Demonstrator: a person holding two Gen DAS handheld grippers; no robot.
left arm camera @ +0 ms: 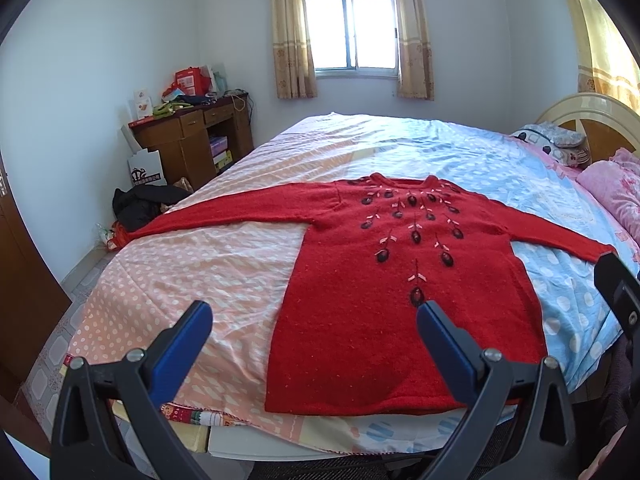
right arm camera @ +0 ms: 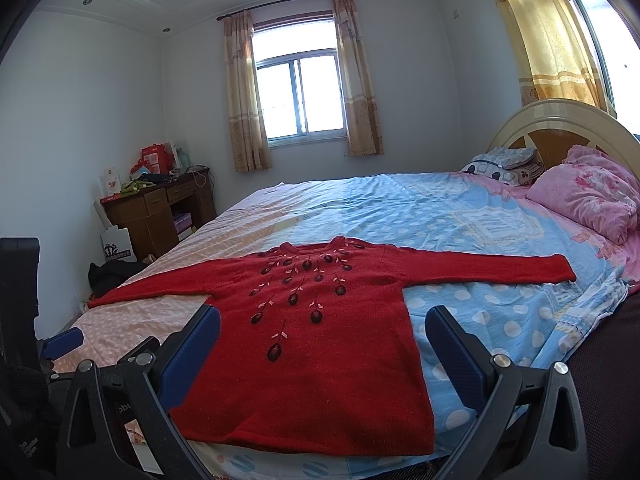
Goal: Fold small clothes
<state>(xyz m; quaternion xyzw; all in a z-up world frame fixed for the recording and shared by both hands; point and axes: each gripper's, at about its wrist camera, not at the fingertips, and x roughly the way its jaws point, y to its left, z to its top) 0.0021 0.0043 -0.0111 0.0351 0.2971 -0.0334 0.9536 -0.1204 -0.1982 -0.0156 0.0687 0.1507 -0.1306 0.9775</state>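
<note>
A red knitted sweater (left arm camera: 384, 320) with dark embroidered flowers lies flat on the bed, front up, both sleeves spread out sideways, its hem at the near edge. The same sweater (right arm camera: 320, 368) fills the lower middle of the right wrist view. My left gripper (left arm camera: 314, 320) hangs open above the sweater's hem and left side, touching nothing. My right gripper (right arm camera: 322, 326) is also open, held over the sweater's lower right part with nothing between its fingers. At the right edge of the left wrist view a dark part of the right gripper (left arm camera: 618, 292) shows.
The bed (left arm camera: 192, 264) has a pink and blue dotted sheet. Pink pillows (right arm camera: 588, 192) and a headboard (right arm camera: 560, 120) stand at the far right. A cluttered wooden desk (left arm camera: 192, 132), a white bag and dark clothes on the floor (left arm camera: 140, 204) sit left of the bed.
</note>
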